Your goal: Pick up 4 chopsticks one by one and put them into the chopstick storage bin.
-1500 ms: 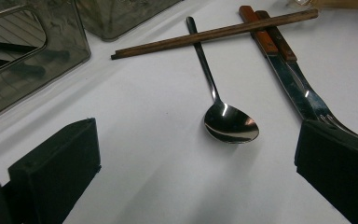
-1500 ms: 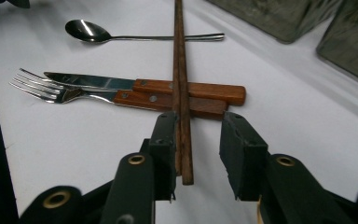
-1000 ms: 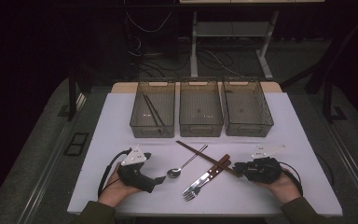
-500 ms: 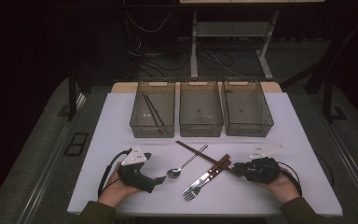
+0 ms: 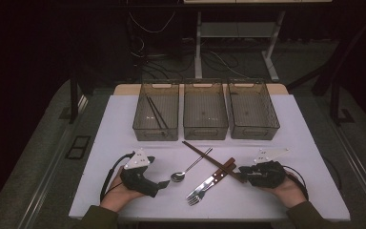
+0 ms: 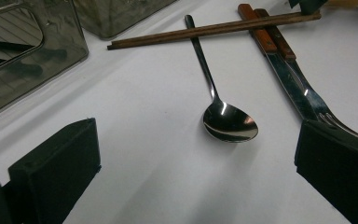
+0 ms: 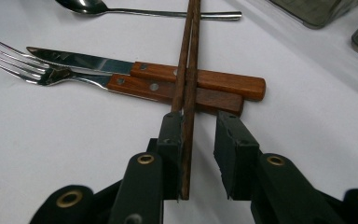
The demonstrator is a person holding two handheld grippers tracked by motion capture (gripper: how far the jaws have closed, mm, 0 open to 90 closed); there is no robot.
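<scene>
The right gripper (image 7: pixel 199 140) has just been opening its jaws a little, and the brown chopsticks (image 7: pixel 188 70) sit between them, touching one pad with a gap at the other. The chopsticks lie on the white table (image 5: pixel 124 129), across the wooden handles of the knife (image 7: pixel 198 79) and fork (image 7: pixel 51 74). The left gripper (image 6: pixel 196 154) is open wide with nothing in it, just beside the spoon (image 6: pixel 228 123)

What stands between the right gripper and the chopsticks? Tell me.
Nothing visible. The chopsticks already lie between the jaws of the right gripper, which have just been opening; one jaw sits against them, the other stands apart. They rest across the knife and fork handles.
</scene>
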